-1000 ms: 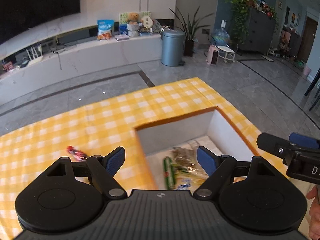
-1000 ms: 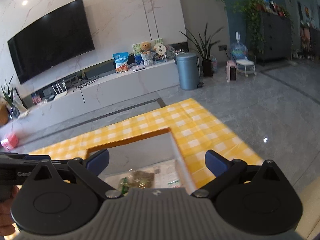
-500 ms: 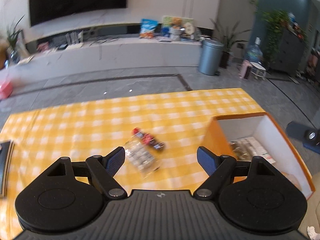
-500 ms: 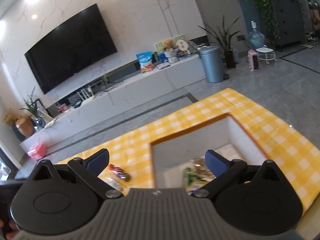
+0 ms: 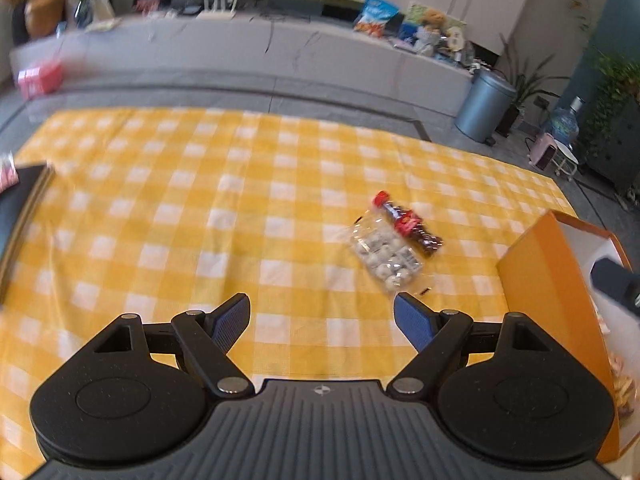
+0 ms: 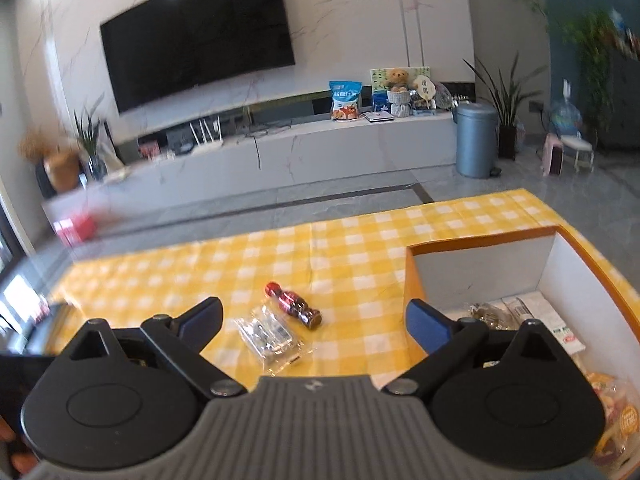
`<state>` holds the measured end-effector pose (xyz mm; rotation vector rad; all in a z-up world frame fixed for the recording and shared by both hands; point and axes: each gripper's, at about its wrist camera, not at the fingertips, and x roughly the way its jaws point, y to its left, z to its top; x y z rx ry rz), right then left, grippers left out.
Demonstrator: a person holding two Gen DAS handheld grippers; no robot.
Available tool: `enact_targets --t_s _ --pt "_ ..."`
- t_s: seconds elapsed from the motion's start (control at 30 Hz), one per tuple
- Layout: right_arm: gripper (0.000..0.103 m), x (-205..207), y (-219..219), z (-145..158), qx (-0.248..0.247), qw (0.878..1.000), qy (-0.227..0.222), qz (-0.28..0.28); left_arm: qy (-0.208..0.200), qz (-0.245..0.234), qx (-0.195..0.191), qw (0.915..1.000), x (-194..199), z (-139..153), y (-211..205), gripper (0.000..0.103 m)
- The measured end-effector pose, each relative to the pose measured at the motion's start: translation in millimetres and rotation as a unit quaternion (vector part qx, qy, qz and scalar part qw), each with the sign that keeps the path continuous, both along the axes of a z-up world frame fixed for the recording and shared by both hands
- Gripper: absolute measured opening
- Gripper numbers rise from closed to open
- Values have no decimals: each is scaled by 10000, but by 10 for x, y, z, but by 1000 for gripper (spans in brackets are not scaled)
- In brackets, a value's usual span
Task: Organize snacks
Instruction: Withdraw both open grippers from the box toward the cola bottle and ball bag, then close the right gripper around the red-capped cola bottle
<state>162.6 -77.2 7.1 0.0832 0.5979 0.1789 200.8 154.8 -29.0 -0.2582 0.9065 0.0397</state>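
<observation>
On the yellow checked tablecloth (image 5: 200, 208) lie a clear packet of small wrapped sweets (image 5: 385, 258) (image 6: 269, 336) and, touching its far side, a cola-bottle-shaped snack with a red cap (image 5: 408, 224) (image 6: 293, 305). An orange box with white inner walls (image 6: 480, 268) (image 5: 540, 264) stands to the right, with several snack packets (image 6: 516, 312) inside. My left gripper (image 5: 322, 320) is open and empty, short of the packet and to its left. My right gripper (image 6: 314, 316) has its jaws closing slowly but still wide, nothing between them; both snacks lie on the cloth beyond it.
A dark flat object (image 5: 20, 196) sits at the cloth's left edge. Part of the other gripper (image 5: 616, 284) shows over the box. Beyond the table are grey floor tiles, a long white TV bench (image 6: 280, 152) and a grey bin (image 6: 476, 140).
Both grippers swung left, away from above the box, and the two snacks on the cloth came into view ahead. The left one also dipped lower toward the cloth.
</observation>
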Motion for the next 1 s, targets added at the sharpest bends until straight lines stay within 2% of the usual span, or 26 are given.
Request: enact_targets --t_s 0.1,0.23,0.43,0.67,0.77,0.87,0.93,1.0 --pt "87 21 188 -95 -614 9977 -255 -96 138 55 -90 9998 41 -92 108 96" --pt "78 192 294 -242 -414 9991 19 131 283 154 -43 9995 78 -175 190 96" --pt "78 523 454 -447 -435 9984 275 246 346 308 -159 9988 133 -267 309 96" --pt "75 1184 506 -629 -255 9965 789 57 513 527 -390 9965 205 -340 451 96" --pt "71 1400 615 -755 -501 9944 930 16 559 587 -482 9955 215 -354 482 96" --pt "53 1630 739 -936 -909 9891 1150 148 607 563 -541 9951 228 -375 492 96" --pt "51 1766 809 -1064 -1244 9828 1334 281 639 548 -544 9950 238 -394 491 96" --pt "50 1864 811 -1150 -1334 9798 1439 388 680 526 -545 9948 253 -412 478 96"
